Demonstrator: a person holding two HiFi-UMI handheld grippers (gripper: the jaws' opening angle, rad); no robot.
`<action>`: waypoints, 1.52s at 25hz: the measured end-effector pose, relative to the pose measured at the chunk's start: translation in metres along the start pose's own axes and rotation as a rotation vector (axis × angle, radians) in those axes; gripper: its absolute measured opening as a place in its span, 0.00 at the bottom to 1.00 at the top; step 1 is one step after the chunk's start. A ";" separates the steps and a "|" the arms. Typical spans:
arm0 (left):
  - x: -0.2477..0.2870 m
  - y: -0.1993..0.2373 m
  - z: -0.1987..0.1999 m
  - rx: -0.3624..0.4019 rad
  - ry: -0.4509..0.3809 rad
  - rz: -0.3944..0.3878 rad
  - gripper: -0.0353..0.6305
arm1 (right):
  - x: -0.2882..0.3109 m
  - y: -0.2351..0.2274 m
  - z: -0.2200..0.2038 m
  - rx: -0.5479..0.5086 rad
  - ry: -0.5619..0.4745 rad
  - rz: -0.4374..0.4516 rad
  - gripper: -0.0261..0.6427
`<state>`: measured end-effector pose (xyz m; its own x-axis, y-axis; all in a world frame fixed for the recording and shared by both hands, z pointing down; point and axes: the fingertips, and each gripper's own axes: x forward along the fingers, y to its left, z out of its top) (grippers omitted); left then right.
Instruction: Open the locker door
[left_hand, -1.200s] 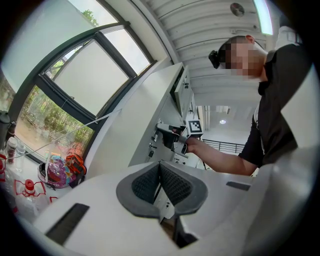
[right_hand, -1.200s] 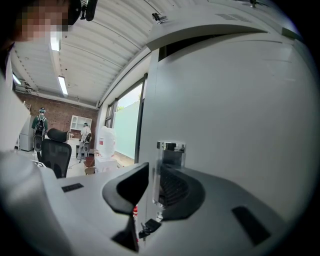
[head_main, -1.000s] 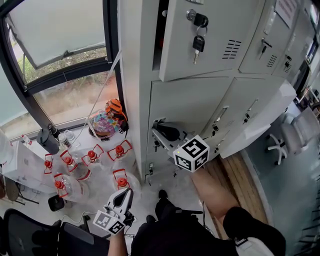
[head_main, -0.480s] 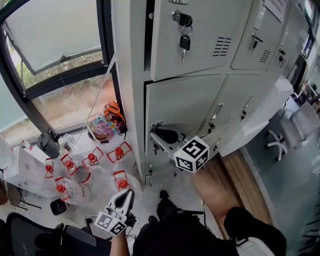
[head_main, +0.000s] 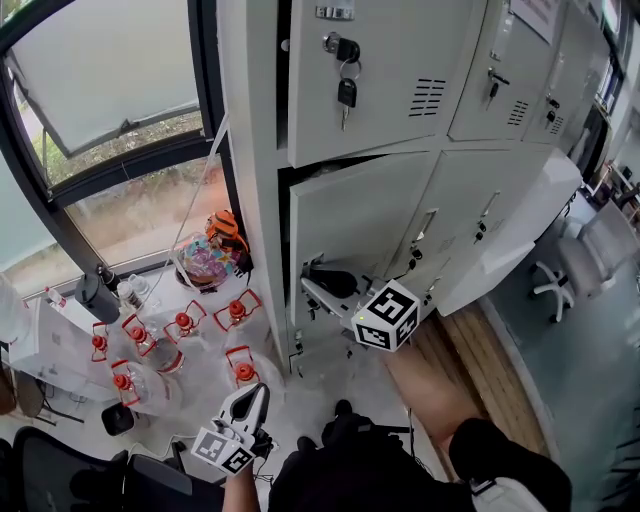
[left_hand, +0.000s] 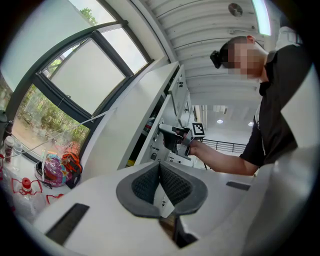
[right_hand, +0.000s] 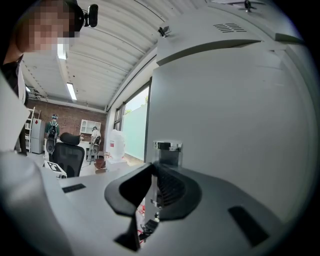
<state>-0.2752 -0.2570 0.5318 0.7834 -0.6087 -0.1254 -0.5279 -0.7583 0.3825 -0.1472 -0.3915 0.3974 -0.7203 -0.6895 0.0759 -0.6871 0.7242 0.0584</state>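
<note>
**Desk:** State of the fingers?

**Operator:** On my right gripper (right_hand: 156, 184) they stand narrow, pinched on the free edge of the locker door (head_main: 350, 220). On the left gripper (left_hand: 160, 177) they are pressed together on nothing, low over the floor (head_main: 300, 392).

**Desk:** Progress?

**Operator:** Early, in my judgement. The door, lower left of the bank beside the window (head_main: 120, 90), is only cracked, with a dark gap along its top and left edge. The full swing remains.

**Desk:** Counts?

**Operator:** Two grippers, one door in hand, one key (head_main: 346, 95) hanging above it, and six red-capped bottles (head_main: 238, 310).
</note>
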 end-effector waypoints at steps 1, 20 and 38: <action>0.000 -0.001 0.000 0.003 -0.001 0.005 0.08 | -0.002 0.002 0.000 -0.002 -0.003 0.010 0.11; 0.040 -0.060 0.009 0.062 -0.043 0.079 0.08 | -0.058 0.024 -0.003 -0.007 -0.038 0.228 0.11; 0.050 -0.119 -0.014 0.092 -0.075 0.176 0.08 | -0.119 0.034 -0.009 -0.031 -0.053 0.421 0.12</action>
<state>-0.1689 -0.1938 0.4927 0.6520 -0.7465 -0.1328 -0.6848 -0.6549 0.3197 -0.0843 -0.2848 0.3990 -0.9420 -0.3320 0.0487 -0.3288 0.9423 0.0634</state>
